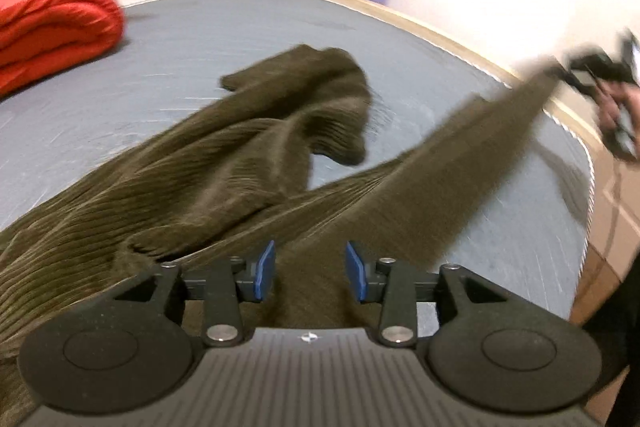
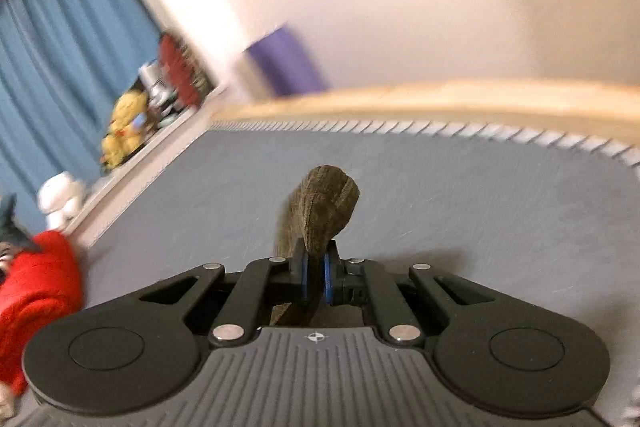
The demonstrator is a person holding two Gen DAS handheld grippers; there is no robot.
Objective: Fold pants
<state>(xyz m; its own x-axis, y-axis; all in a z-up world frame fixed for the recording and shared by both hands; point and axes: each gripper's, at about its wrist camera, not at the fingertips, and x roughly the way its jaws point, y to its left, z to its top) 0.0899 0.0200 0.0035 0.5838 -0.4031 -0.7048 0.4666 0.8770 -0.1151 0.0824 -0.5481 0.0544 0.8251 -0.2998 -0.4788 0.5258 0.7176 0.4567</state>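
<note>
Handling: the corduroy pants (image 1: 256, 163) are judged soft, limp and moderately heavy for a garment; they will sag and bunch wherever unsupported, and the ribbed pile should resist slipping between the pads.
Grip points: take hold at hems and waistband edges, where the cloth is doubled and firm; a pinch mid-panel would likely only raise a loose tent of fabric.
Appearance: dark olive-brown, fine lengthwise ribs, no visible pattern; heavily creased around the seat.
Location: spread on the grey mattress (image 1: 200, 27), waist end toward the left wrist camera. One leg lies crumpled with its hem curled over; the other leg is pulled out in a straight, raised band toward the mattress edge.
Right gripper (image 2: 316, 277): clenched on the end of the outstretched leg; a stub of corduroy protrudes past the blue pads, above the mattress surface.
Left gripper (image 1: 310, 271): released, fingers (image 1: 266, 271) spread apart over the waist region; no cloth is visible between the pads.
Surroundings: a folded red blanket (image 1: 56, 27) lies on the far part of the mattress, well apart from the pants.
Step in hand: judged to be straightening one leg before the first fold.
</note>
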